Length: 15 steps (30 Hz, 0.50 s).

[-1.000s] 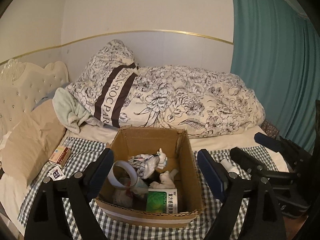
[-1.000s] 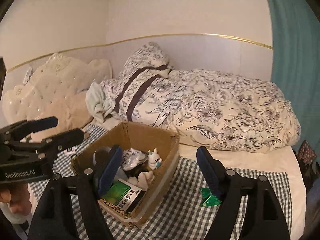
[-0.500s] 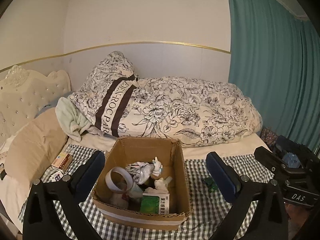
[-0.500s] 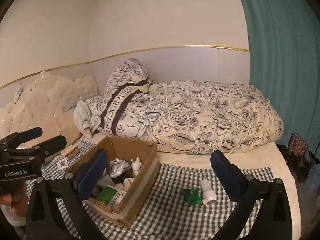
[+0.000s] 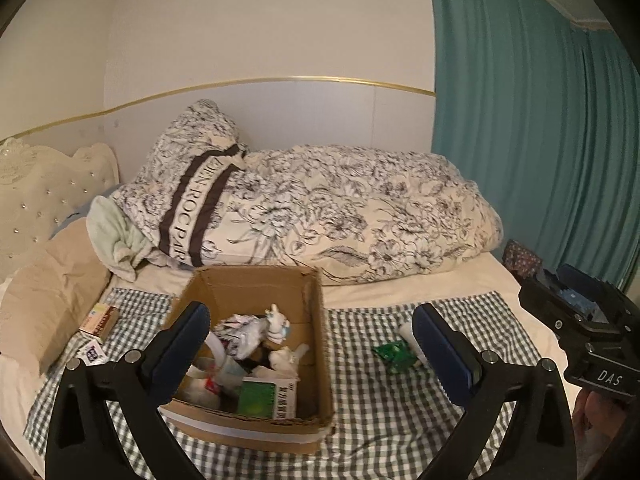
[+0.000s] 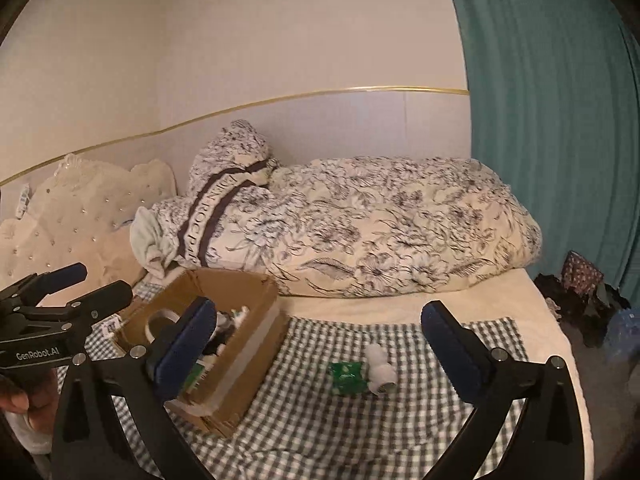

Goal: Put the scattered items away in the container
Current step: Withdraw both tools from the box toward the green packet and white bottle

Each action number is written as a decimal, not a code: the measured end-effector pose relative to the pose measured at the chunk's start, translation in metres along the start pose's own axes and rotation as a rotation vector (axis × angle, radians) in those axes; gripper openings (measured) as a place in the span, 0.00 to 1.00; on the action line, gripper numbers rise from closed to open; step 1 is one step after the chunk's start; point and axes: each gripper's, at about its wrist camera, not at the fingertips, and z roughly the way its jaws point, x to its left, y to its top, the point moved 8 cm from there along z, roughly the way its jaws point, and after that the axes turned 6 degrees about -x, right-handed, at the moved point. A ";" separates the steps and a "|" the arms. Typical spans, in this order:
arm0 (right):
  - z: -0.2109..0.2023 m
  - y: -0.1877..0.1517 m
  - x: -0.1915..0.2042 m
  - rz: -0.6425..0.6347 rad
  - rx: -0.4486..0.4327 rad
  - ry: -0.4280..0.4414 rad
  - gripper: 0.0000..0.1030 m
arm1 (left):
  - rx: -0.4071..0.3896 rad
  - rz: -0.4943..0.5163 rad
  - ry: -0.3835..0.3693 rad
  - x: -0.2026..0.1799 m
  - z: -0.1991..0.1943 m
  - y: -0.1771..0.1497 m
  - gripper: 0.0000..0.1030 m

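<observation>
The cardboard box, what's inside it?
Inside the cardboard box: a green-and-white medicine carton, a small white animal figurine, crumpled packets and a tape roll. The left gripper's finger covers one corner, and whatever lies underneath is hidden.

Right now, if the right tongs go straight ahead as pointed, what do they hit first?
Probably the green packet and white bottle on the checked cloth, which sit between the open right tongs. Depth is unclear; aimed higher, they would reach the floral duvet.
</observation>
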 end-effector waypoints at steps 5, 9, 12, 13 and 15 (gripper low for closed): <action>-0.006 -0.007 -0.024 -0.006 -0.007 -0.042 1.00 | 0.025 0.020 -0.038 -0.028 0.010 -0.012 1.00; -0.012 -0.011 -0.039 -0.038 -0.020 -0.077 1.00 | 0.033 0.055 -0.061 -0.052 0.017 -0.020 1.00; -0.013 -0.018 -0.051 -0.040 -0.003 -0.093 1.00 | 0.042 0.070 -0.076 -0.067 0.022 -0.025 1.00; -0.012 -0.022 -0.056 -0.034 0.006 -0.097 1.00 | 0.046 0.069 -0.080 -0.070 0.024 -0.027 1.00; -0.009 -0.028 -0.065 -0.026 0.026 -0.105 1.00 | 0.059 0.064 -0.088 -0.075 0.029 -0.032 1.00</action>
